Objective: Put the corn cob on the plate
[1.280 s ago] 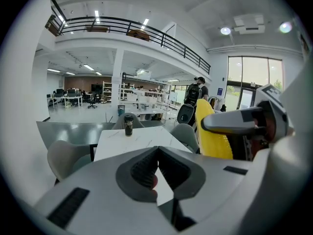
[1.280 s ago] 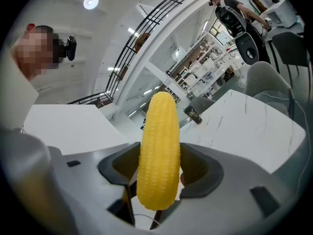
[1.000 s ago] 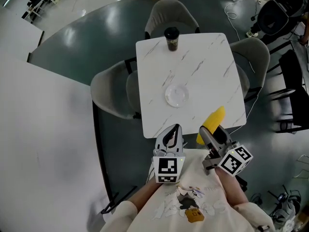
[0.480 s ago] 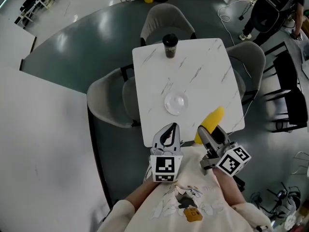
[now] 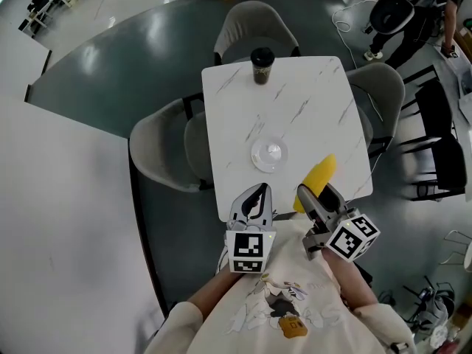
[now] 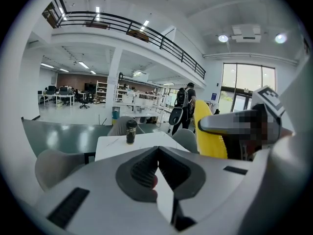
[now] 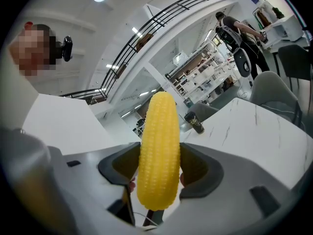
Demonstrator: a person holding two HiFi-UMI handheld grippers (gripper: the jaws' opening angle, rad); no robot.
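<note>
A yellow corn cob (image 5: 315,179) (image 7: 157,153) (image 6: 208,133) is clamped between the jaws of my right gripper (image 5: 310,195) (image 7: 157,173), sticking out past them over the near right part of the white marble table (image 5: 310,102). A small clear plate (image 5: 268,155) lies on the table's middle, to the upper left of the cob. My left gripper (image 5: 253,200) (image 6: 157,168) hovers at the table's near edge, jaws shut with nothing between them.
A dark cup (image 5: 262,65) (image 6: 130,131) stands at the table's far edge. Grey chairs (image 5: 162,150) surround the table on the left, far side and right. A person with a backpack (image 5: 402,9) is at the upper right.
Both grippers have shifted slightly left and forward; the corn cob now reaches a little further over the table toward the plate. The view drifted.
</note>
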